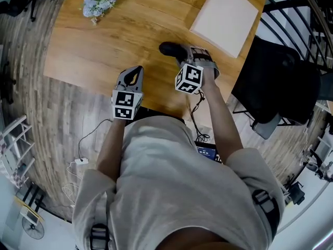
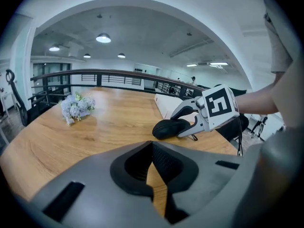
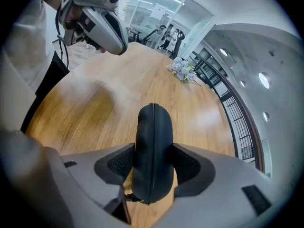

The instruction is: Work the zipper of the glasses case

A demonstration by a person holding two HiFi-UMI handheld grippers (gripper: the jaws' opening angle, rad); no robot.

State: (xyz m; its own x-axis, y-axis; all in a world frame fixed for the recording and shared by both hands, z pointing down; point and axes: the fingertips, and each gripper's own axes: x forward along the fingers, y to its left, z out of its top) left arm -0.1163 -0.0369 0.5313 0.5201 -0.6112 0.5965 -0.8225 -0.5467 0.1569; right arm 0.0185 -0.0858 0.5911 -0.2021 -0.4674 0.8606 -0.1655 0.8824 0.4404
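1. No word, brand name or number readable in any of the three views.
2. On the left white cube (image 1: 126, 104), behind the left claw (image 1: 137, 71): black-and-white square code patterns only, no letters or digits.
3. On the right white cube (image 1: 188, 78), behind the right claw (image 1: 181, 51): the same kind of square code patterns, seen larger on that cube (image 2: 217, 105) in the left gripper view, again without letters.
4. On the small dark box with a blue patch (image 1: 206, 151) near the person's waist: print too small to read.
5. On the pale sheet on the far glass wall (image 3: 158, 11): marks too small to read.
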